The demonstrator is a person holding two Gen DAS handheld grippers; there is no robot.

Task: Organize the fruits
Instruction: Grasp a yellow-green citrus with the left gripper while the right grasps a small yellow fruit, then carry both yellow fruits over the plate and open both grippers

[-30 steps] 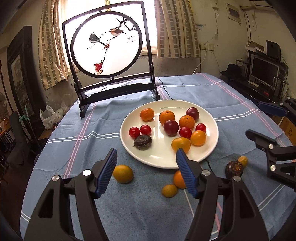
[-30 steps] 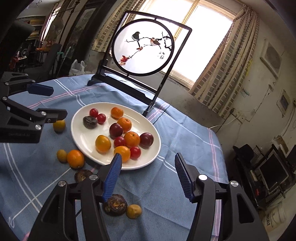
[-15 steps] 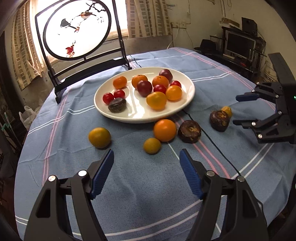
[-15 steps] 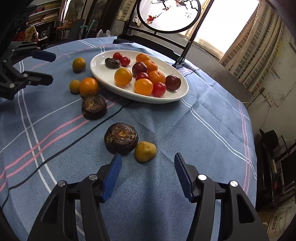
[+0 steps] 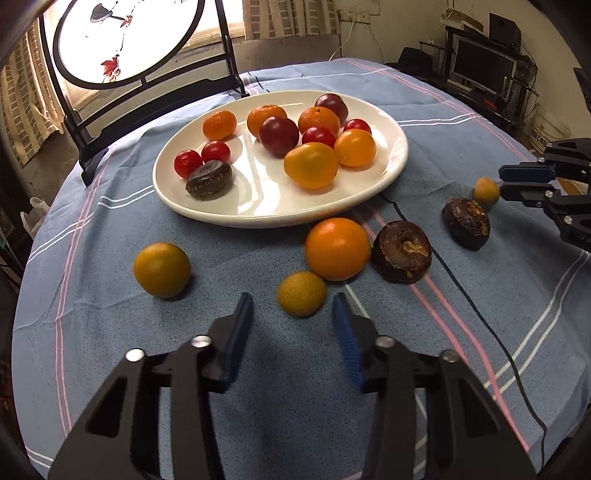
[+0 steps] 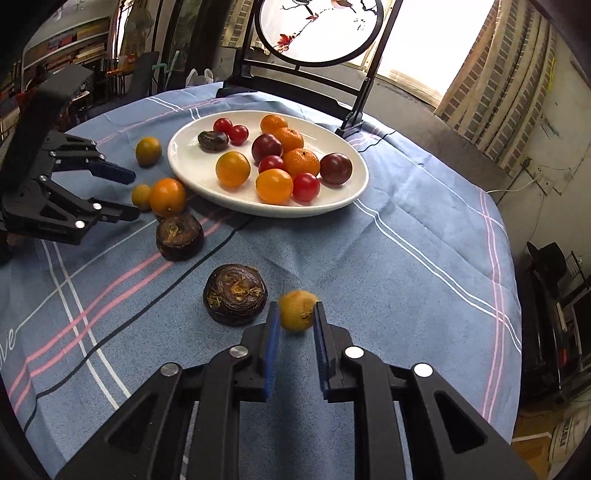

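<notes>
A white plate [image 5: 391, 170] [image 6: 354, 195] holds several oranges, plums, cherry tomatoes and one dark fruit. On the blue cloth lie a yellow-orange fruit [image 5: 161, 269], a small yellow fruit [image 5: 301, 293], an orange [image 5: 337, 248] and two dark brown fruits [image 5: 402, 251] [image 5: 466, 223]. My left gripper [image 5: 292, 308] is open, its tips just short of the small yellow fruit. My right gripper [image 6: 295, 314] has its pads on both sides of another small yellow fruit [image 6: 296, 309], closing on it or touching it, beside a dark fruit [image 6: 235, 293].
A black stand with a round painted bird screen [image 5: 125, 40] [image 6: 317, 29] stands behind the plate. The round table's edge drops off near a monitor and shelves [image 5: 480, 66] at the right. Curtains [image 6: 491, 88] hang at the window.
Both grippers moved down and forward toward the loose fruits. The left jaws narrowed around the small yellow fruit's line. The right jaws closed in on the other small yellow fruit.
</notes>
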